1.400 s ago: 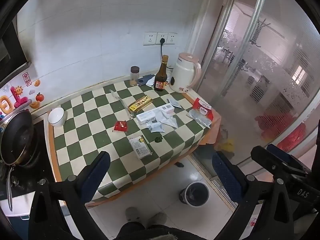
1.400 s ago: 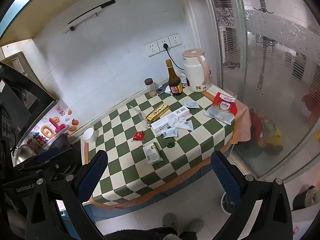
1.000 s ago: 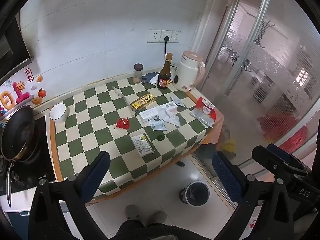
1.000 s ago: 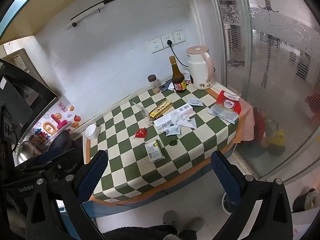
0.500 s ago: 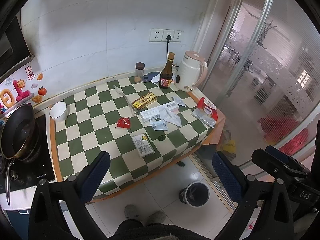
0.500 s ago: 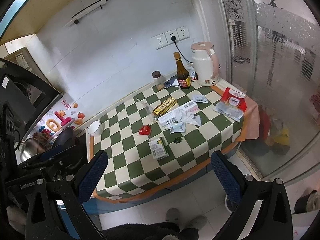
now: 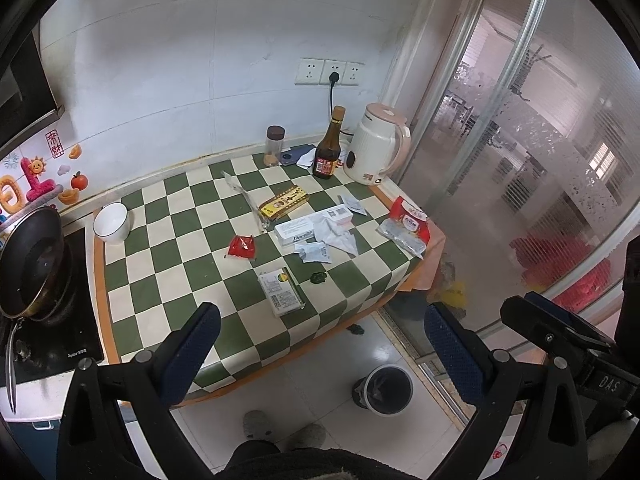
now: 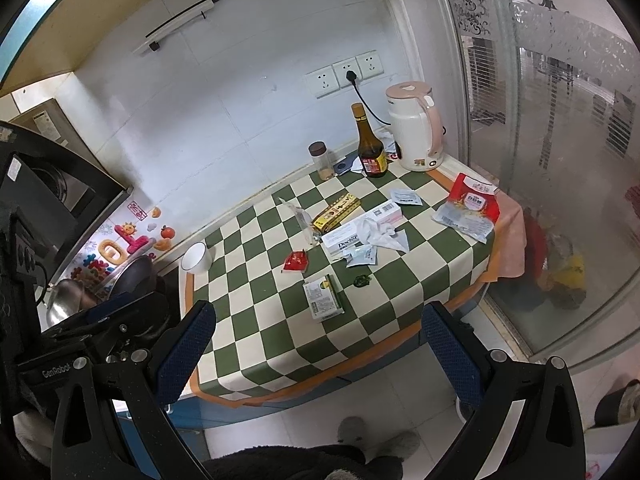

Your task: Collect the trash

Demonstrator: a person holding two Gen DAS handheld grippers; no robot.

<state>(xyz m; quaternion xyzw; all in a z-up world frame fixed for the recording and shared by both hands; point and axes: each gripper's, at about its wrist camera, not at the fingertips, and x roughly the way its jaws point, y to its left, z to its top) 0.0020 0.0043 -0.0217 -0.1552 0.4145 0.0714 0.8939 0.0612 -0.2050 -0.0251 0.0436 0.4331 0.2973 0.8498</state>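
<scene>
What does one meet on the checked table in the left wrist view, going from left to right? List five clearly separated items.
White bowl → red sachet → small green scrap → red and white packet; the kettle stands farther back, near the packet's side.

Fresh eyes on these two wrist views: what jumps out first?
The green-and-cream checkered tablecloth dominates, with wrappers and boxes littered across its middle: a red crumpled packet, a white "Doctor" box. Against the back wall stand a brown glass bottle and a cream-pink electric kettle; a dark waste bin sits on the floor below the table's front edge.
</scene>
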